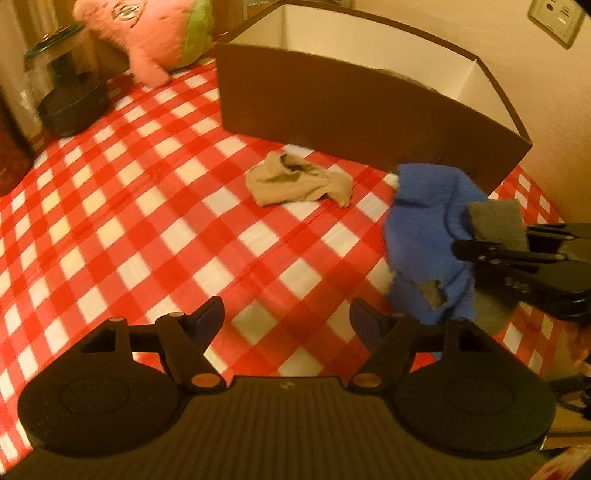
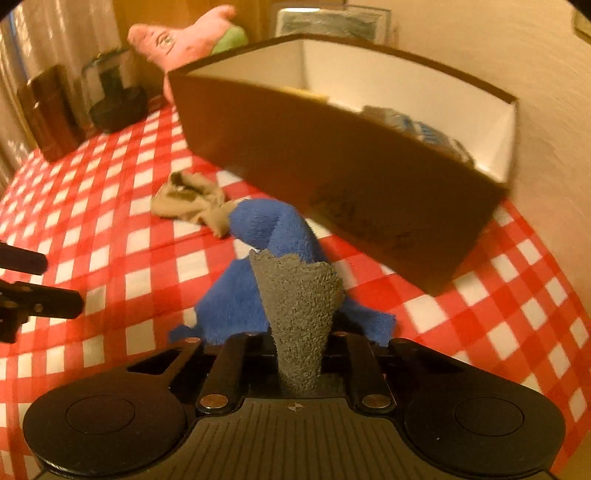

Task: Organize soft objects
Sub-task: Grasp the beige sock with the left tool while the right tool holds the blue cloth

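Right gripper (image 2: 300, 354): fingers clenched on the grey-backed edge of the blue cloth (image 2: 258, 273). The grey face is nubbly, like short terry; it funnels into a cone where the pinch gathers it. The blue face is fleecier, and the rest hangs and folds loosely below, so the grip is on one edge only. Judgement: an edge pinch suits a limp cloth, since it lets the bulk trail free for lifting over a wall.

Left gripper (image 1: 286, 317): fingers released and wide apart, nothing between them, hovering over bare counter (image 1: 147, 229). It points toward the sock rather than the cloth; likely staged for that next.

The counter has a glossy red-and-white check cover, probably plastic.

Beige sock (image 1: 299, 184): crumpled flat, thin knit, dark opening showing. It lies just beside the cloth, near the front wall of the box.

Box (image 2: 332, 177): brown outside, white inside, stiff straight walls, open top. Some folded fabric is already inside at the right end; what kind I cannot tell. Judgement: this is the collection bin, and the cloth goes there.

Farthest: pink plush (image 1: 147, 33) with a green patch, beyond the box's left corner, not yet collected.
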`<state>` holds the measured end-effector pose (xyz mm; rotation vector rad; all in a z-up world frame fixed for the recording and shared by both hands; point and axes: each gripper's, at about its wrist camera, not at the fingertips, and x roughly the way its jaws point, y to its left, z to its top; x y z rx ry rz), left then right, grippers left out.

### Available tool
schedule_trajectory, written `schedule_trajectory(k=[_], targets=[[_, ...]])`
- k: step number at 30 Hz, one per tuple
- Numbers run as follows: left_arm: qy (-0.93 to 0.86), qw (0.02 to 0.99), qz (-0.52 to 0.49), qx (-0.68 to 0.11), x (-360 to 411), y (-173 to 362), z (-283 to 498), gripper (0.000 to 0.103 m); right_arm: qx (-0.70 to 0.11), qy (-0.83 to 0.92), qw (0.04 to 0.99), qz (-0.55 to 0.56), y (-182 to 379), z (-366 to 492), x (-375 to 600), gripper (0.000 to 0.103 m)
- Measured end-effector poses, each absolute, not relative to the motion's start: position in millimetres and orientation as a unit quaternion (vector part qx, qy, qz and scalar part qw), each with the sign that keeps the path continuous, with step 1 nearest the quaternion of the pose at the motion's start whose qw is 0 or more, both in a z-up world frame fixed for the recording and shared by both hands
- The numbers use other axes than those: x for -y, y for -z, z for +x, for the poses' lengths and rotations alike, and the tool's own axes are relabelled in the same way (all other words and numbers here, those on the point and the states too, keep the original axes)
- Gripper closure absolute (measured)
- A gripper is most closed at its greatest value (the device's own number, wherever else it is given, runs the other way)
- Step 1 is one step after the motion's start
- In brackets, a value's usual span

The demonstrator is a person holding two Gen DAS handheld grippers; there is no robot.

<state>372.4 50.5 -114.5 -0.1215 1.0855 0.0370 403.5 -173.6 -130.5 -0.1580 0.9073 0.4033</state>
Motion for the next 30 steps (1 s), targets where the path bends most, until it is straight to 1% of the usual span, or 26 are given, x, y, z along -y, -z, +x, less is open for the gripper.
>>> schedule_trajectory(k=[5, 13, 17, 23, 26, 27, 28, 30], targets=[[0.003, 0.864, -0.031, -0.503, -46.2, 117.9, 393.3, 0.031, -0.434, -0.161, 0.885, -0.055, 119.0, 403.4, 202.6, 0.089], [0.036, 0.875, 0.018, -0.482, -42.0, 127.4, 428.8, 0.031, -0.445, -0.069, 0.892, -0.026, 115.8, 411.6, 248.2, 0.089], [0.045, 0.878, 0.057, -0.473, -44.1, 136.6, 445.5, 0.031, -0.450, -0.058, 0.891, -0.009, 118.0, 414.8, 260.0, 0.089], [0.056, 0.874, 0.087, -0.474, -51.5, 153.2, 464.8, 0.031, -0.456, -0.056, 0.888, 0.004, 123.7, 419.6, 262.1, 0.089], [0.058, 0.871, 0.078, -0.482, -57.3, 161.5, 473.1, 0.039, -0.459, -0.058, 0.887, 0.006, 125.8, 421.8, 261.7, 0.089], [0.058, 0.869, 0.073, -0.486, -58.9, 163.9, 475.3, 0.045, -0.460, -0.059, 0.886, 0.007, 126.4, 422.7, 262.1, 0.089], [0.059, 0.867, 0.066, -0.490, -60.9, 166.0, 477.4, 0.056, -0.460, -0.058, 0.886, 0.008, 126.7, 422.9, 262.7, 0.089], [0.060, 0.865, 0.056, -0.495, -63.8, 168.2, 478.3, 0.069, -0.461, -0.057, 0.886, 0.013, 127.4, 423.9, 263.5, 0.089]])
